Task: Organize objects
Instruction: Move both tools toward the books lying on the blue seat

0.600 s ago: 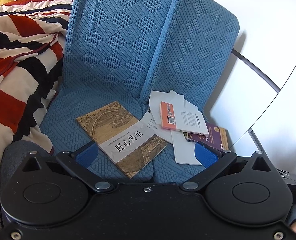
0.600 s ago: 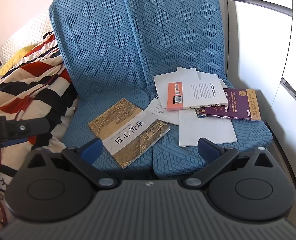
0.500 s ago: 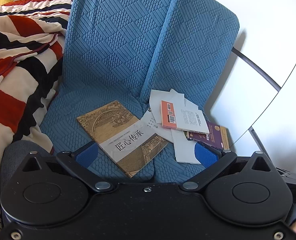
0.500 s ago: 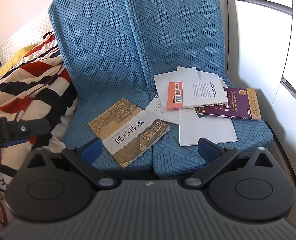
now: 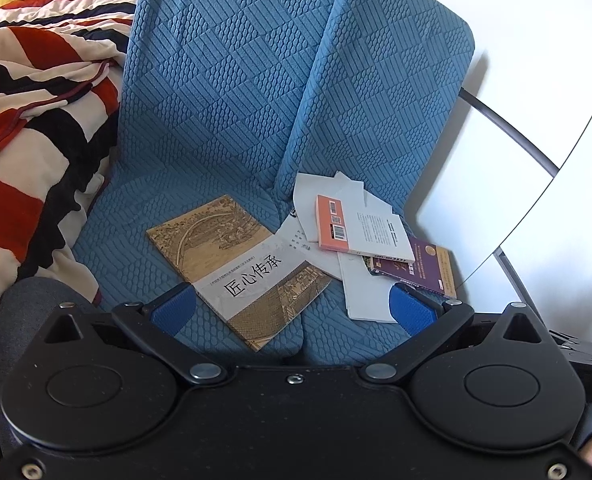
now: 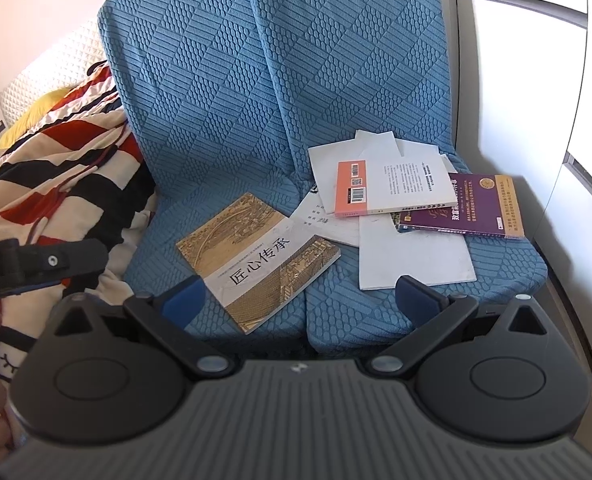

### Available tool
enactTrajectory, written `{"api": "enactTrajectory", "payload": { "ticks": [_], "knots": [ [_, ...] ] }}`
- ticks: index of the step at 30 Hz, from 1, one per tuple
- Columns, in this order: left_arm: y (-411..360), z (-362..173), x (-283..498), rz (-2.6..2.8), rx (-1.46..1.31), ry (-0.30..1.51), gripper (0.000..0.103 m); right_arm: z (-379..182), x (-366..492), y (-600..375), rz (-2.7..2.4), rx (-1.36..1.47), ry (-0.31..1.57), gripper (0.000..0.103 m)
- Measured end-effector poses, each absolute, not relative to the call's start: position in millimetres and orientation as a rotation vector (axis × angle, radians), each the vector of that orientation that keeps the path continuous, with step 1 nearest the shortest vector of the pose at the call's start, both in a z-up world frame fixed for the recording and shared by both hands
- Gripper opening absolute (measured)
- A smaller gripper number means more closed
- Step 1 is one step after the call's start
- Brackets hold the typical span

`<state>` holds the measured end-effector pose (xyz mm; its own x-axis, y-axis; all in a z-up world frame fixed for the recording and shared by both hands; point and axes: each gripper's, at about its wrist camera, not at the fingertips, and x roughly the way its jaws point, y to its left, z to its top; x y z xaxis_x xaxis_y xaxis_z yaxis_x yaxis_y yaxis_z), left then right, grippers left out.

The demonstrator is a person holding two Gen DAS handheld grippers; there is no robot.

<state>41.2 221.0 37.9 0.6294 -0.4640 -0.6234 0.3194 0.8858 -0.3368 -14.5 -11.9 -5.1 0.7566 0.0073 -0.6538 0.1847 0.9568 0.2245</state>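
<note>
Your left gripper (image 5: 291, 306) and right gripper (image 6: 302, 296): jaws wide, empty (above seat). Tan book (image 6: 257, 260) beside paper pile (image 6: 412, 252).

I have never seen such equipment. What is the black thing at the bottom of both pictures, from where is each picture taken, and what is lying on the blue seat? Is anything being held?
The black thing is a hand-held claw with two blue-padded fingers; a person carries one in each hand. Each picture comes from a camera mounted on one claw, looking forward along its fingers. One picture shows the left claw, the other the right claw.

Both look down at a blue quilted seat. On it lie a tan book with Chinese characters, an orange-and-white book, a purple book and loose white papers. The orange-and-white book rests on top of the papers and overlaps the purple book. A striped blanket lies to the left of the seat.

Both claws are wide open and hold nothing.
</note>
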Motion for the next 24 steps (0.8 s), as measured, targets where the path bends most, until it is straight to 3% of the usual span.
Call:
{"api": "enactTrajectory", "payload": {
  "ticks": [24],
  "knots": [
    [228.2,64.6,27.7,-0.462,-0.206,0.758,0.103,35.8,-16.5,-7.8,-0.104,0.262,0.668,0.103]
  ]
}}
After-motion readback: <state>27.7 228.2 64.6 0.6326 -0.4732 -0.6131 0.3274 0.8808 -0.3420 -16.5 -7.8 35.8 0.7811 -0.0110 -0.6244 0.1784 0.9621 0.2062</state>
